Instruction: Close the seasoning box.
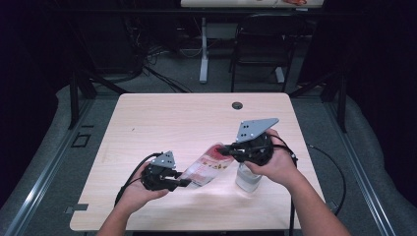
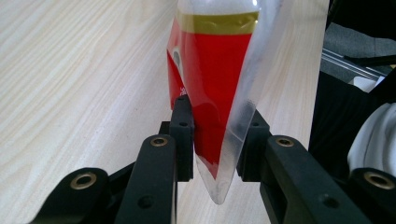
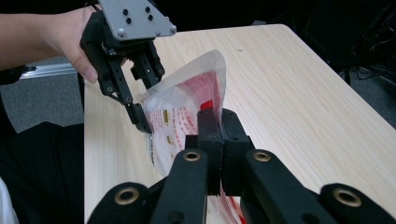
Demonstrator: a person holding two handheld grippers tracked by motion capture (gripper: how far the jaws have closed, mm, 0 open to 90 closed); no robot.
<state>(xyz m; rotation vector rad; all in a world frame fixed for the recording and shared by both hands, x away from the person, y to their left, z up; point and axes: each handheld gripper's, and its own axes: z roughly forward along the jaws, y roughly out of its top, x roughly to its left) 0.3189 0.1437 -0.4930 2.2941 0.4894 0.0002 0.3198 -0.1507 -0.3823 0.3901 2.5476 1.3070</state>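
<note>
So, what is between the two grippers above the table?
In the high view, a clear pouch with red print spans from the left gripper to the right gripper, above the wooden table.

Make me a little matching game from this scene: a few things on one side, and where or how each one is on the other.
Things:
1. plastic bag
2. white bottle
3. right gripper
4. round hole

States:
A. at the table's far edge
B. stands on the table under the right hand
C. held in the air between both grippers
D. jaws pinched shut on the bag's edge

Pairs: 1-C, 2-B, 3-D, 4-A
</note>
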